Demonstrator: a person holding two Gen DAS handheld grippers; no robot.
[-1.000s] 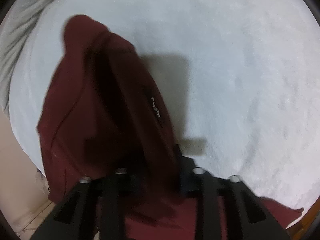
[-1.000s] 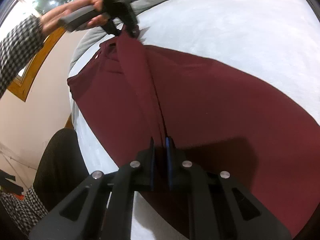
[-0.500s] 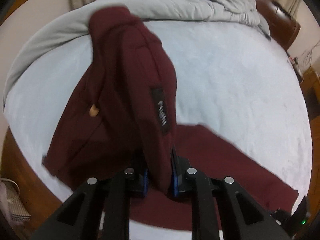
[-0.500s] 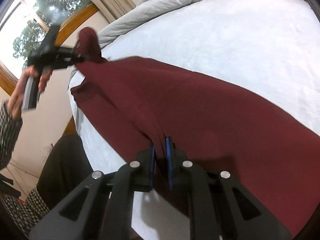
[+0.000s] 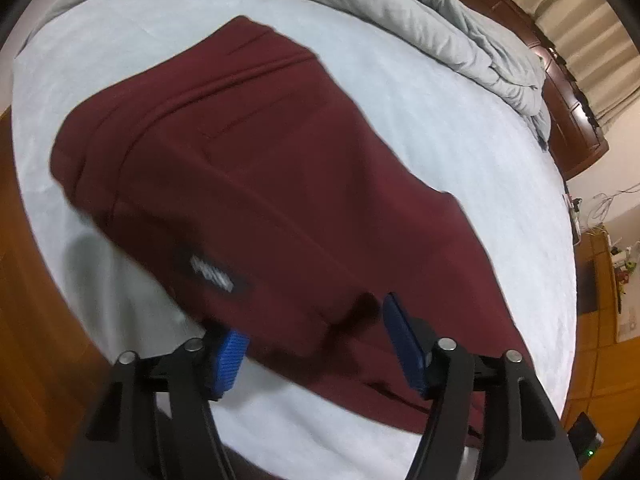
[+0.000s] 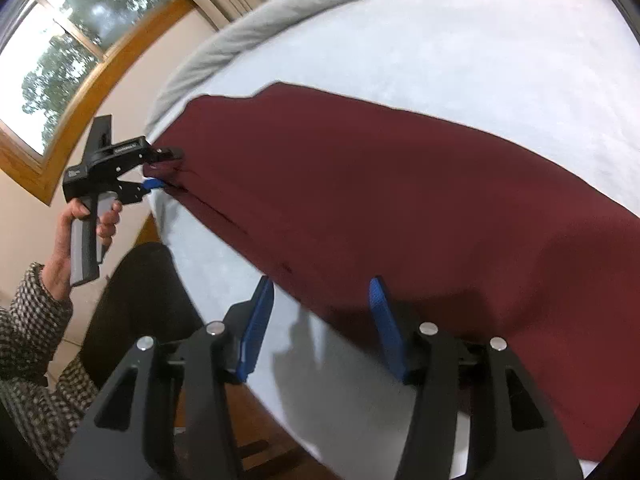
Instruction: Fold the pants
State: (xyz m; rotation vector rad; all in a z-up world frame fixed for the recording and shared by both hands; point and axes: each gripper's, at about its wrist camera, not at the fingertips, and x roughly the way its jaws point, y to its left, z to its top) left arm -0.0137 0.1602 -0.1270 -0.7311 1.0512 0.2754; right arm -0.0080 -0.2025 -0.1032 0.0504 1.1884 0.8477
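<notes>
The maroon pants [image 5: 280, 184] lie folded lengthwise on the pale blue bed [image 5: 460, 128], and both tools have just been opening.

In the left wrist view the left tool [image 5: 314, 344] sits at 6 o'clock with its blue pads [image 5: 226, 354] spread apart. The near edge of the pants, with a blurred black label [image 5: 212, 274] on it, lies in the gap between them, but neither pad presses on the cloth: the tool is released. A rumpled grey duvet [image 5: 440, 12] is bunched at 1 o'clock, against a dark wooden headboard [image 5: 568, 120].

In the right wrist view the right tool [image 6: 320, 328] is also at 6 o'clock, jaws apart. Its right-hand pad stands over the edge of the pants [image 6: 400, 200] and its other pad over bare sheet; nothing is pinched, so it too is released. The pants run in a broad band from 9 o'clock to 4 o'clock across the bed [image 6: 460, 52]. At 9 o'clock the left tool [image 6: 166, 170] shows again, its jaws parted around the cloth's end, held by a hand [image 6: 76, 236] in a checked sleeve [image 6: 28, 332]. A window [image 6: 76, 40] fills the 10 o'clock corner.
</notes>
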